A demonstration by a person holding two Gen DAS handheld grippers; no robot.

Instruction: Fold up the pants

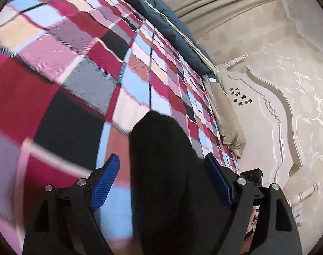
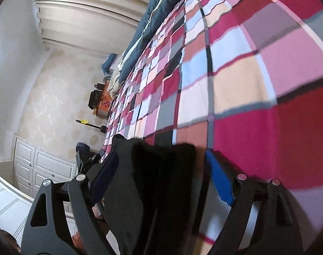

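Both tools hang over the bed's checked red, pink and blue cotton bedspread [image 1: 72, 68]. The left gripper [image 1: 161, 182] has its blue ribbed fingers spread wide, with black soft fabric pants [image 1: 159, 170] lying loose between them; the right gripper [image 2: 161, 178] is spread likewise around the same dark cloth. It looks like an early step: each must close on an edge before lifting. The bedspread offers broad room ahead; the carved cream headboard [image 1: 274, 110] and folded dark-blue quilt [image 1: 161, 14] bound it.

Plaid-covered bed [image 1: 80, 68], black pants [image 1: 161, 159] and blue quilt [image 1: 161, 10] atop.
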